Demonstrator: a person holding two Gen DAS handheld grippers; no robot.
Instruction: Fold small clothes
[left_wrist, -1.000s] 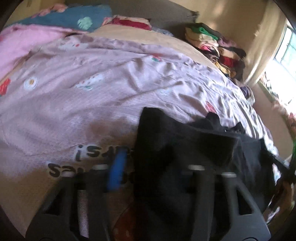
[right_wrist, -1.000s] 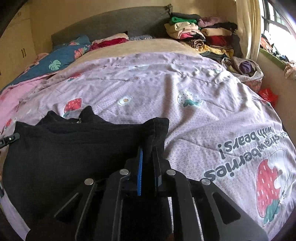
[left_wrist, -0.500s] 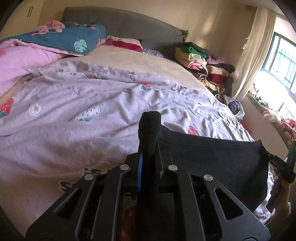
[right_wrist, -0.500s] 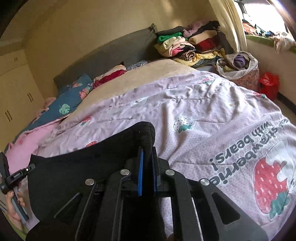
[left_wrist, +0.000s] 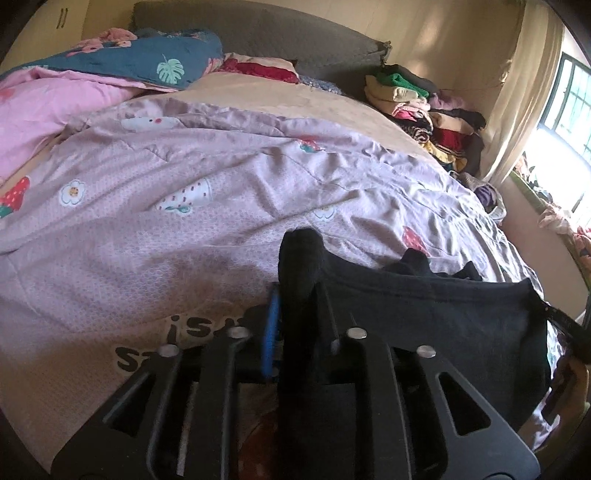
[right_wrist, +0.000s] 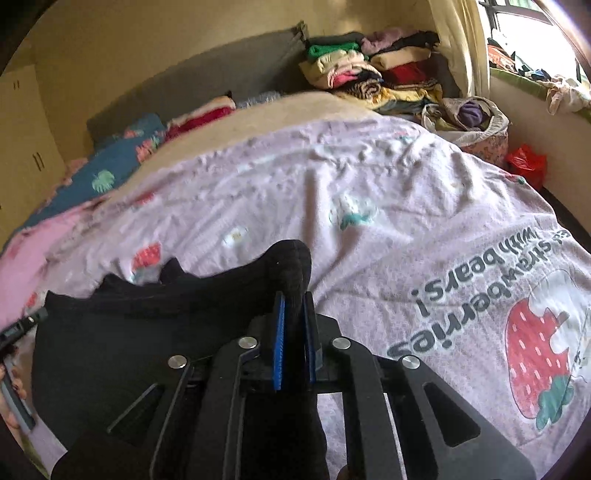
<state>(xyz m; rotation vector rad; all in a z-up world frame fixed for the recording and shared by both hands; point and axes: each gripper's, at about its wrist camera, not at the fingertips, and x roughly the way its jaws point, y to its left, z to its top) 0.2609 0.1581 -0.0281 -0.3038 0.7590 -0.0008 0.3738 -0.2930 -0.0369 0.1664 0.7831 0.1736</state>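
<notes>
A black garment (left_wrist: 424, 317) hangs stretched between both grippers over the lilac strawberry-print quilt (left_wrist: 184, 229). My left gripper (left_wrist: 297, 295) pinches one bunched corner, which sticks up past the fingertips; its jaws are opening slightly with the cloth still between the pads. In the right wrist view the same black garment (right_wrist: 147, 332) spreads to the left. My right gripper (right_wrist: 293, 299) clamps the other corner between its blue pads (right_wrist: 277, 343), and its jaws are easing open with cloth between them. A hand (right_wrist: 11, 391) shows at that view's left edge.
The quilt (right_wrist: 406, 206) covers most of the bed. A pile of folded clothes (left_wrist: 417, 103) sits at the far right by the headboard. A blue leaf-print pillow (left_wrist: 159, 62) and a pink blanket (left_wrist: 48, 103) lie far left. A bag of laundry (right_wrist: 472, 114) stands near the window.
The garment went from lying crumpled on the quilt to hanging stretched between both grippers. The left jaws, wide and blurred a second ago, closed on its corner. The right view has tilted.
</notes>
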